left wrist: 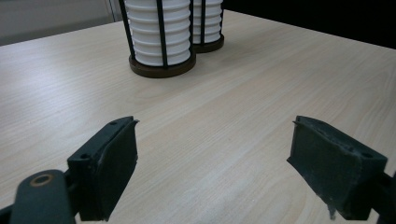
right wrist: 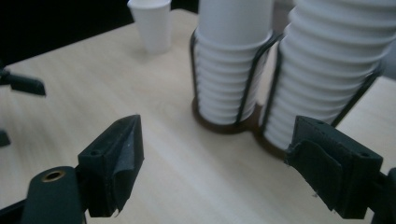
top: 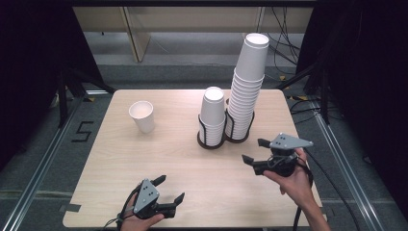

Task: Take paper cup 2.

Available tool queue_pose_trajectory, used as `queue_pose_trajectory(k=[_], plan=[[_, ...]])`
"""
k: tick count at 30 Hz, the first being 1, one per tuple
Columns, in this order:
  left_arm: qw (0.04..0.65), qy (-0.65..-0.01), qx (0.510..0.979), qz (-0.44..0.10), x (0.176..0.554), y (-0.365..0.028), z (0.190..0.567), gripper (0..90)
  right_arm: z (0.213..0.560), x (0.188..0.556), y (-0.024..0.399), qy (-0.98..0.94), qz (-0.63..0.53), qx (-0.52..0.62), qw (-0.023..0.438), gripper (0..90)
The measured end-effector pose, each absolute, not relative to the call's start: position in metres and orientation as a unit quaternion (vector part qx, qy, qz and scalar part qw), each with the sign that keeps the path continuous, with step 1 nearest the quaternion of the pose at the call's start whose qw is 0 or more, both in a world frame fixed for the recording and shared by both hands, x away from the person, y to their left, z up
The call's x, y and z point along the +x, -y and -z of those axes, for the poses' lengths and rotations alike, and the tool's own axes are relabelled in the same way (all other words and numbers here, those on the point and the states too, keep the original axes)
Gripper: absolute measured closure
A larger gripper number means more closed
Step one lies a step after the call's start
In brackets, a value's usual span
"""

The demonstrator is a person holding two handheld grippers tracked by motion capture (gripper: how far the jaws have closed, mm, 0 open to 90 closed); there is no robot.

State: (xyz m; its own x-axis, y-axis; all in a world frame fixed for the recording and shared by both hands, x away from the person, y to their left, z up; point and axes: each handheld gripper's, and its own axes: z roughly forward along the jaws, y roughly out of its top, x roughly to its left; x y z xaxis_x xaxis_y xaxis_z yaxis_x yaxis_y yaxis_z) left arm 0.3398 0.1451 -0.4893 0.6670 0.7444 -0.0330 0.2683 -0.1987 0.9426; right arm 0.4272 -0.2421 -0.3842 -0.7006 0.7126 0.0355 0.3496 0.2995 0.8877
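A person is sitting at a pale wooden table [top: 144, 163], holding a black two-jaw gripper in each hand.

The left gripper [top: 169, 188] is resting low at the near edge of the table. Its jaws are standing wide apart with bare tabletop between them, and they are holding nothing.

The right gripper [top: 255, 150] is hovering above the table, well to the right of the left one. Its jaws are also spread wide and are gripping nothing. In the right gripper view the picture is slightly blurred.

Just ahead of the right gripper, a dark double cup holder [top: 211, 140] is sitting on the table. Its nearer ring is carrying a short stack of white paper cups [top: 212, 113]. The ring behind it is carrying a tall stack of white paper cups [top: 248, 86], leaning a little at the top. The two stacks are standing side by side, each fenced by thin black wire uprights. The right gripper is near the holder but is not touching it.

A single white paper cup [top: 142, 115] is standing upright by itself, far ahead of the left gripper and well to the left of the holder.

In the left gripper view, the holder and the lower cups are showing ahead of the open jaws, well apart from them.
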Motion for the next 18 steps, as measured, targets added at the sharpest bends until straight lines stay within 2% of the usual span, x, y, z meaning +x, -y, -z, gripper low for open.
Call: queue_pose_trajectory(k=[6, 10, 11, 18], plan=[[0.531, -0.344, 0.741, -0.226, 0.341, -0.146, 0.489, 14.6, 0.351, 0.449, 0.251, -0.757, -0.502, 0.36, 0.213, 17.1], [0.524, -0.345, 0.744, -0.229, 0.343, -0.149, 0.489, 14.6, 0.333, 0.464, 0.256, -0.747, -0.513, 0.368, 0.209, 15.7], [0.524, -0.345, 0.744, -0.23, 0.343, -0.149, 0.489, 14.6, 0.329, 0.467, 0.258, -0.745, -0.511, 0.362, 0.228, 15.8], [0.528, -0.347, 0.741, -0.227, 0.345, -0.15, 0.49, 14.6, 0.301, 0.489, 0.261, -0.726, -0.532, 0.376, 0.219, 15.5]])
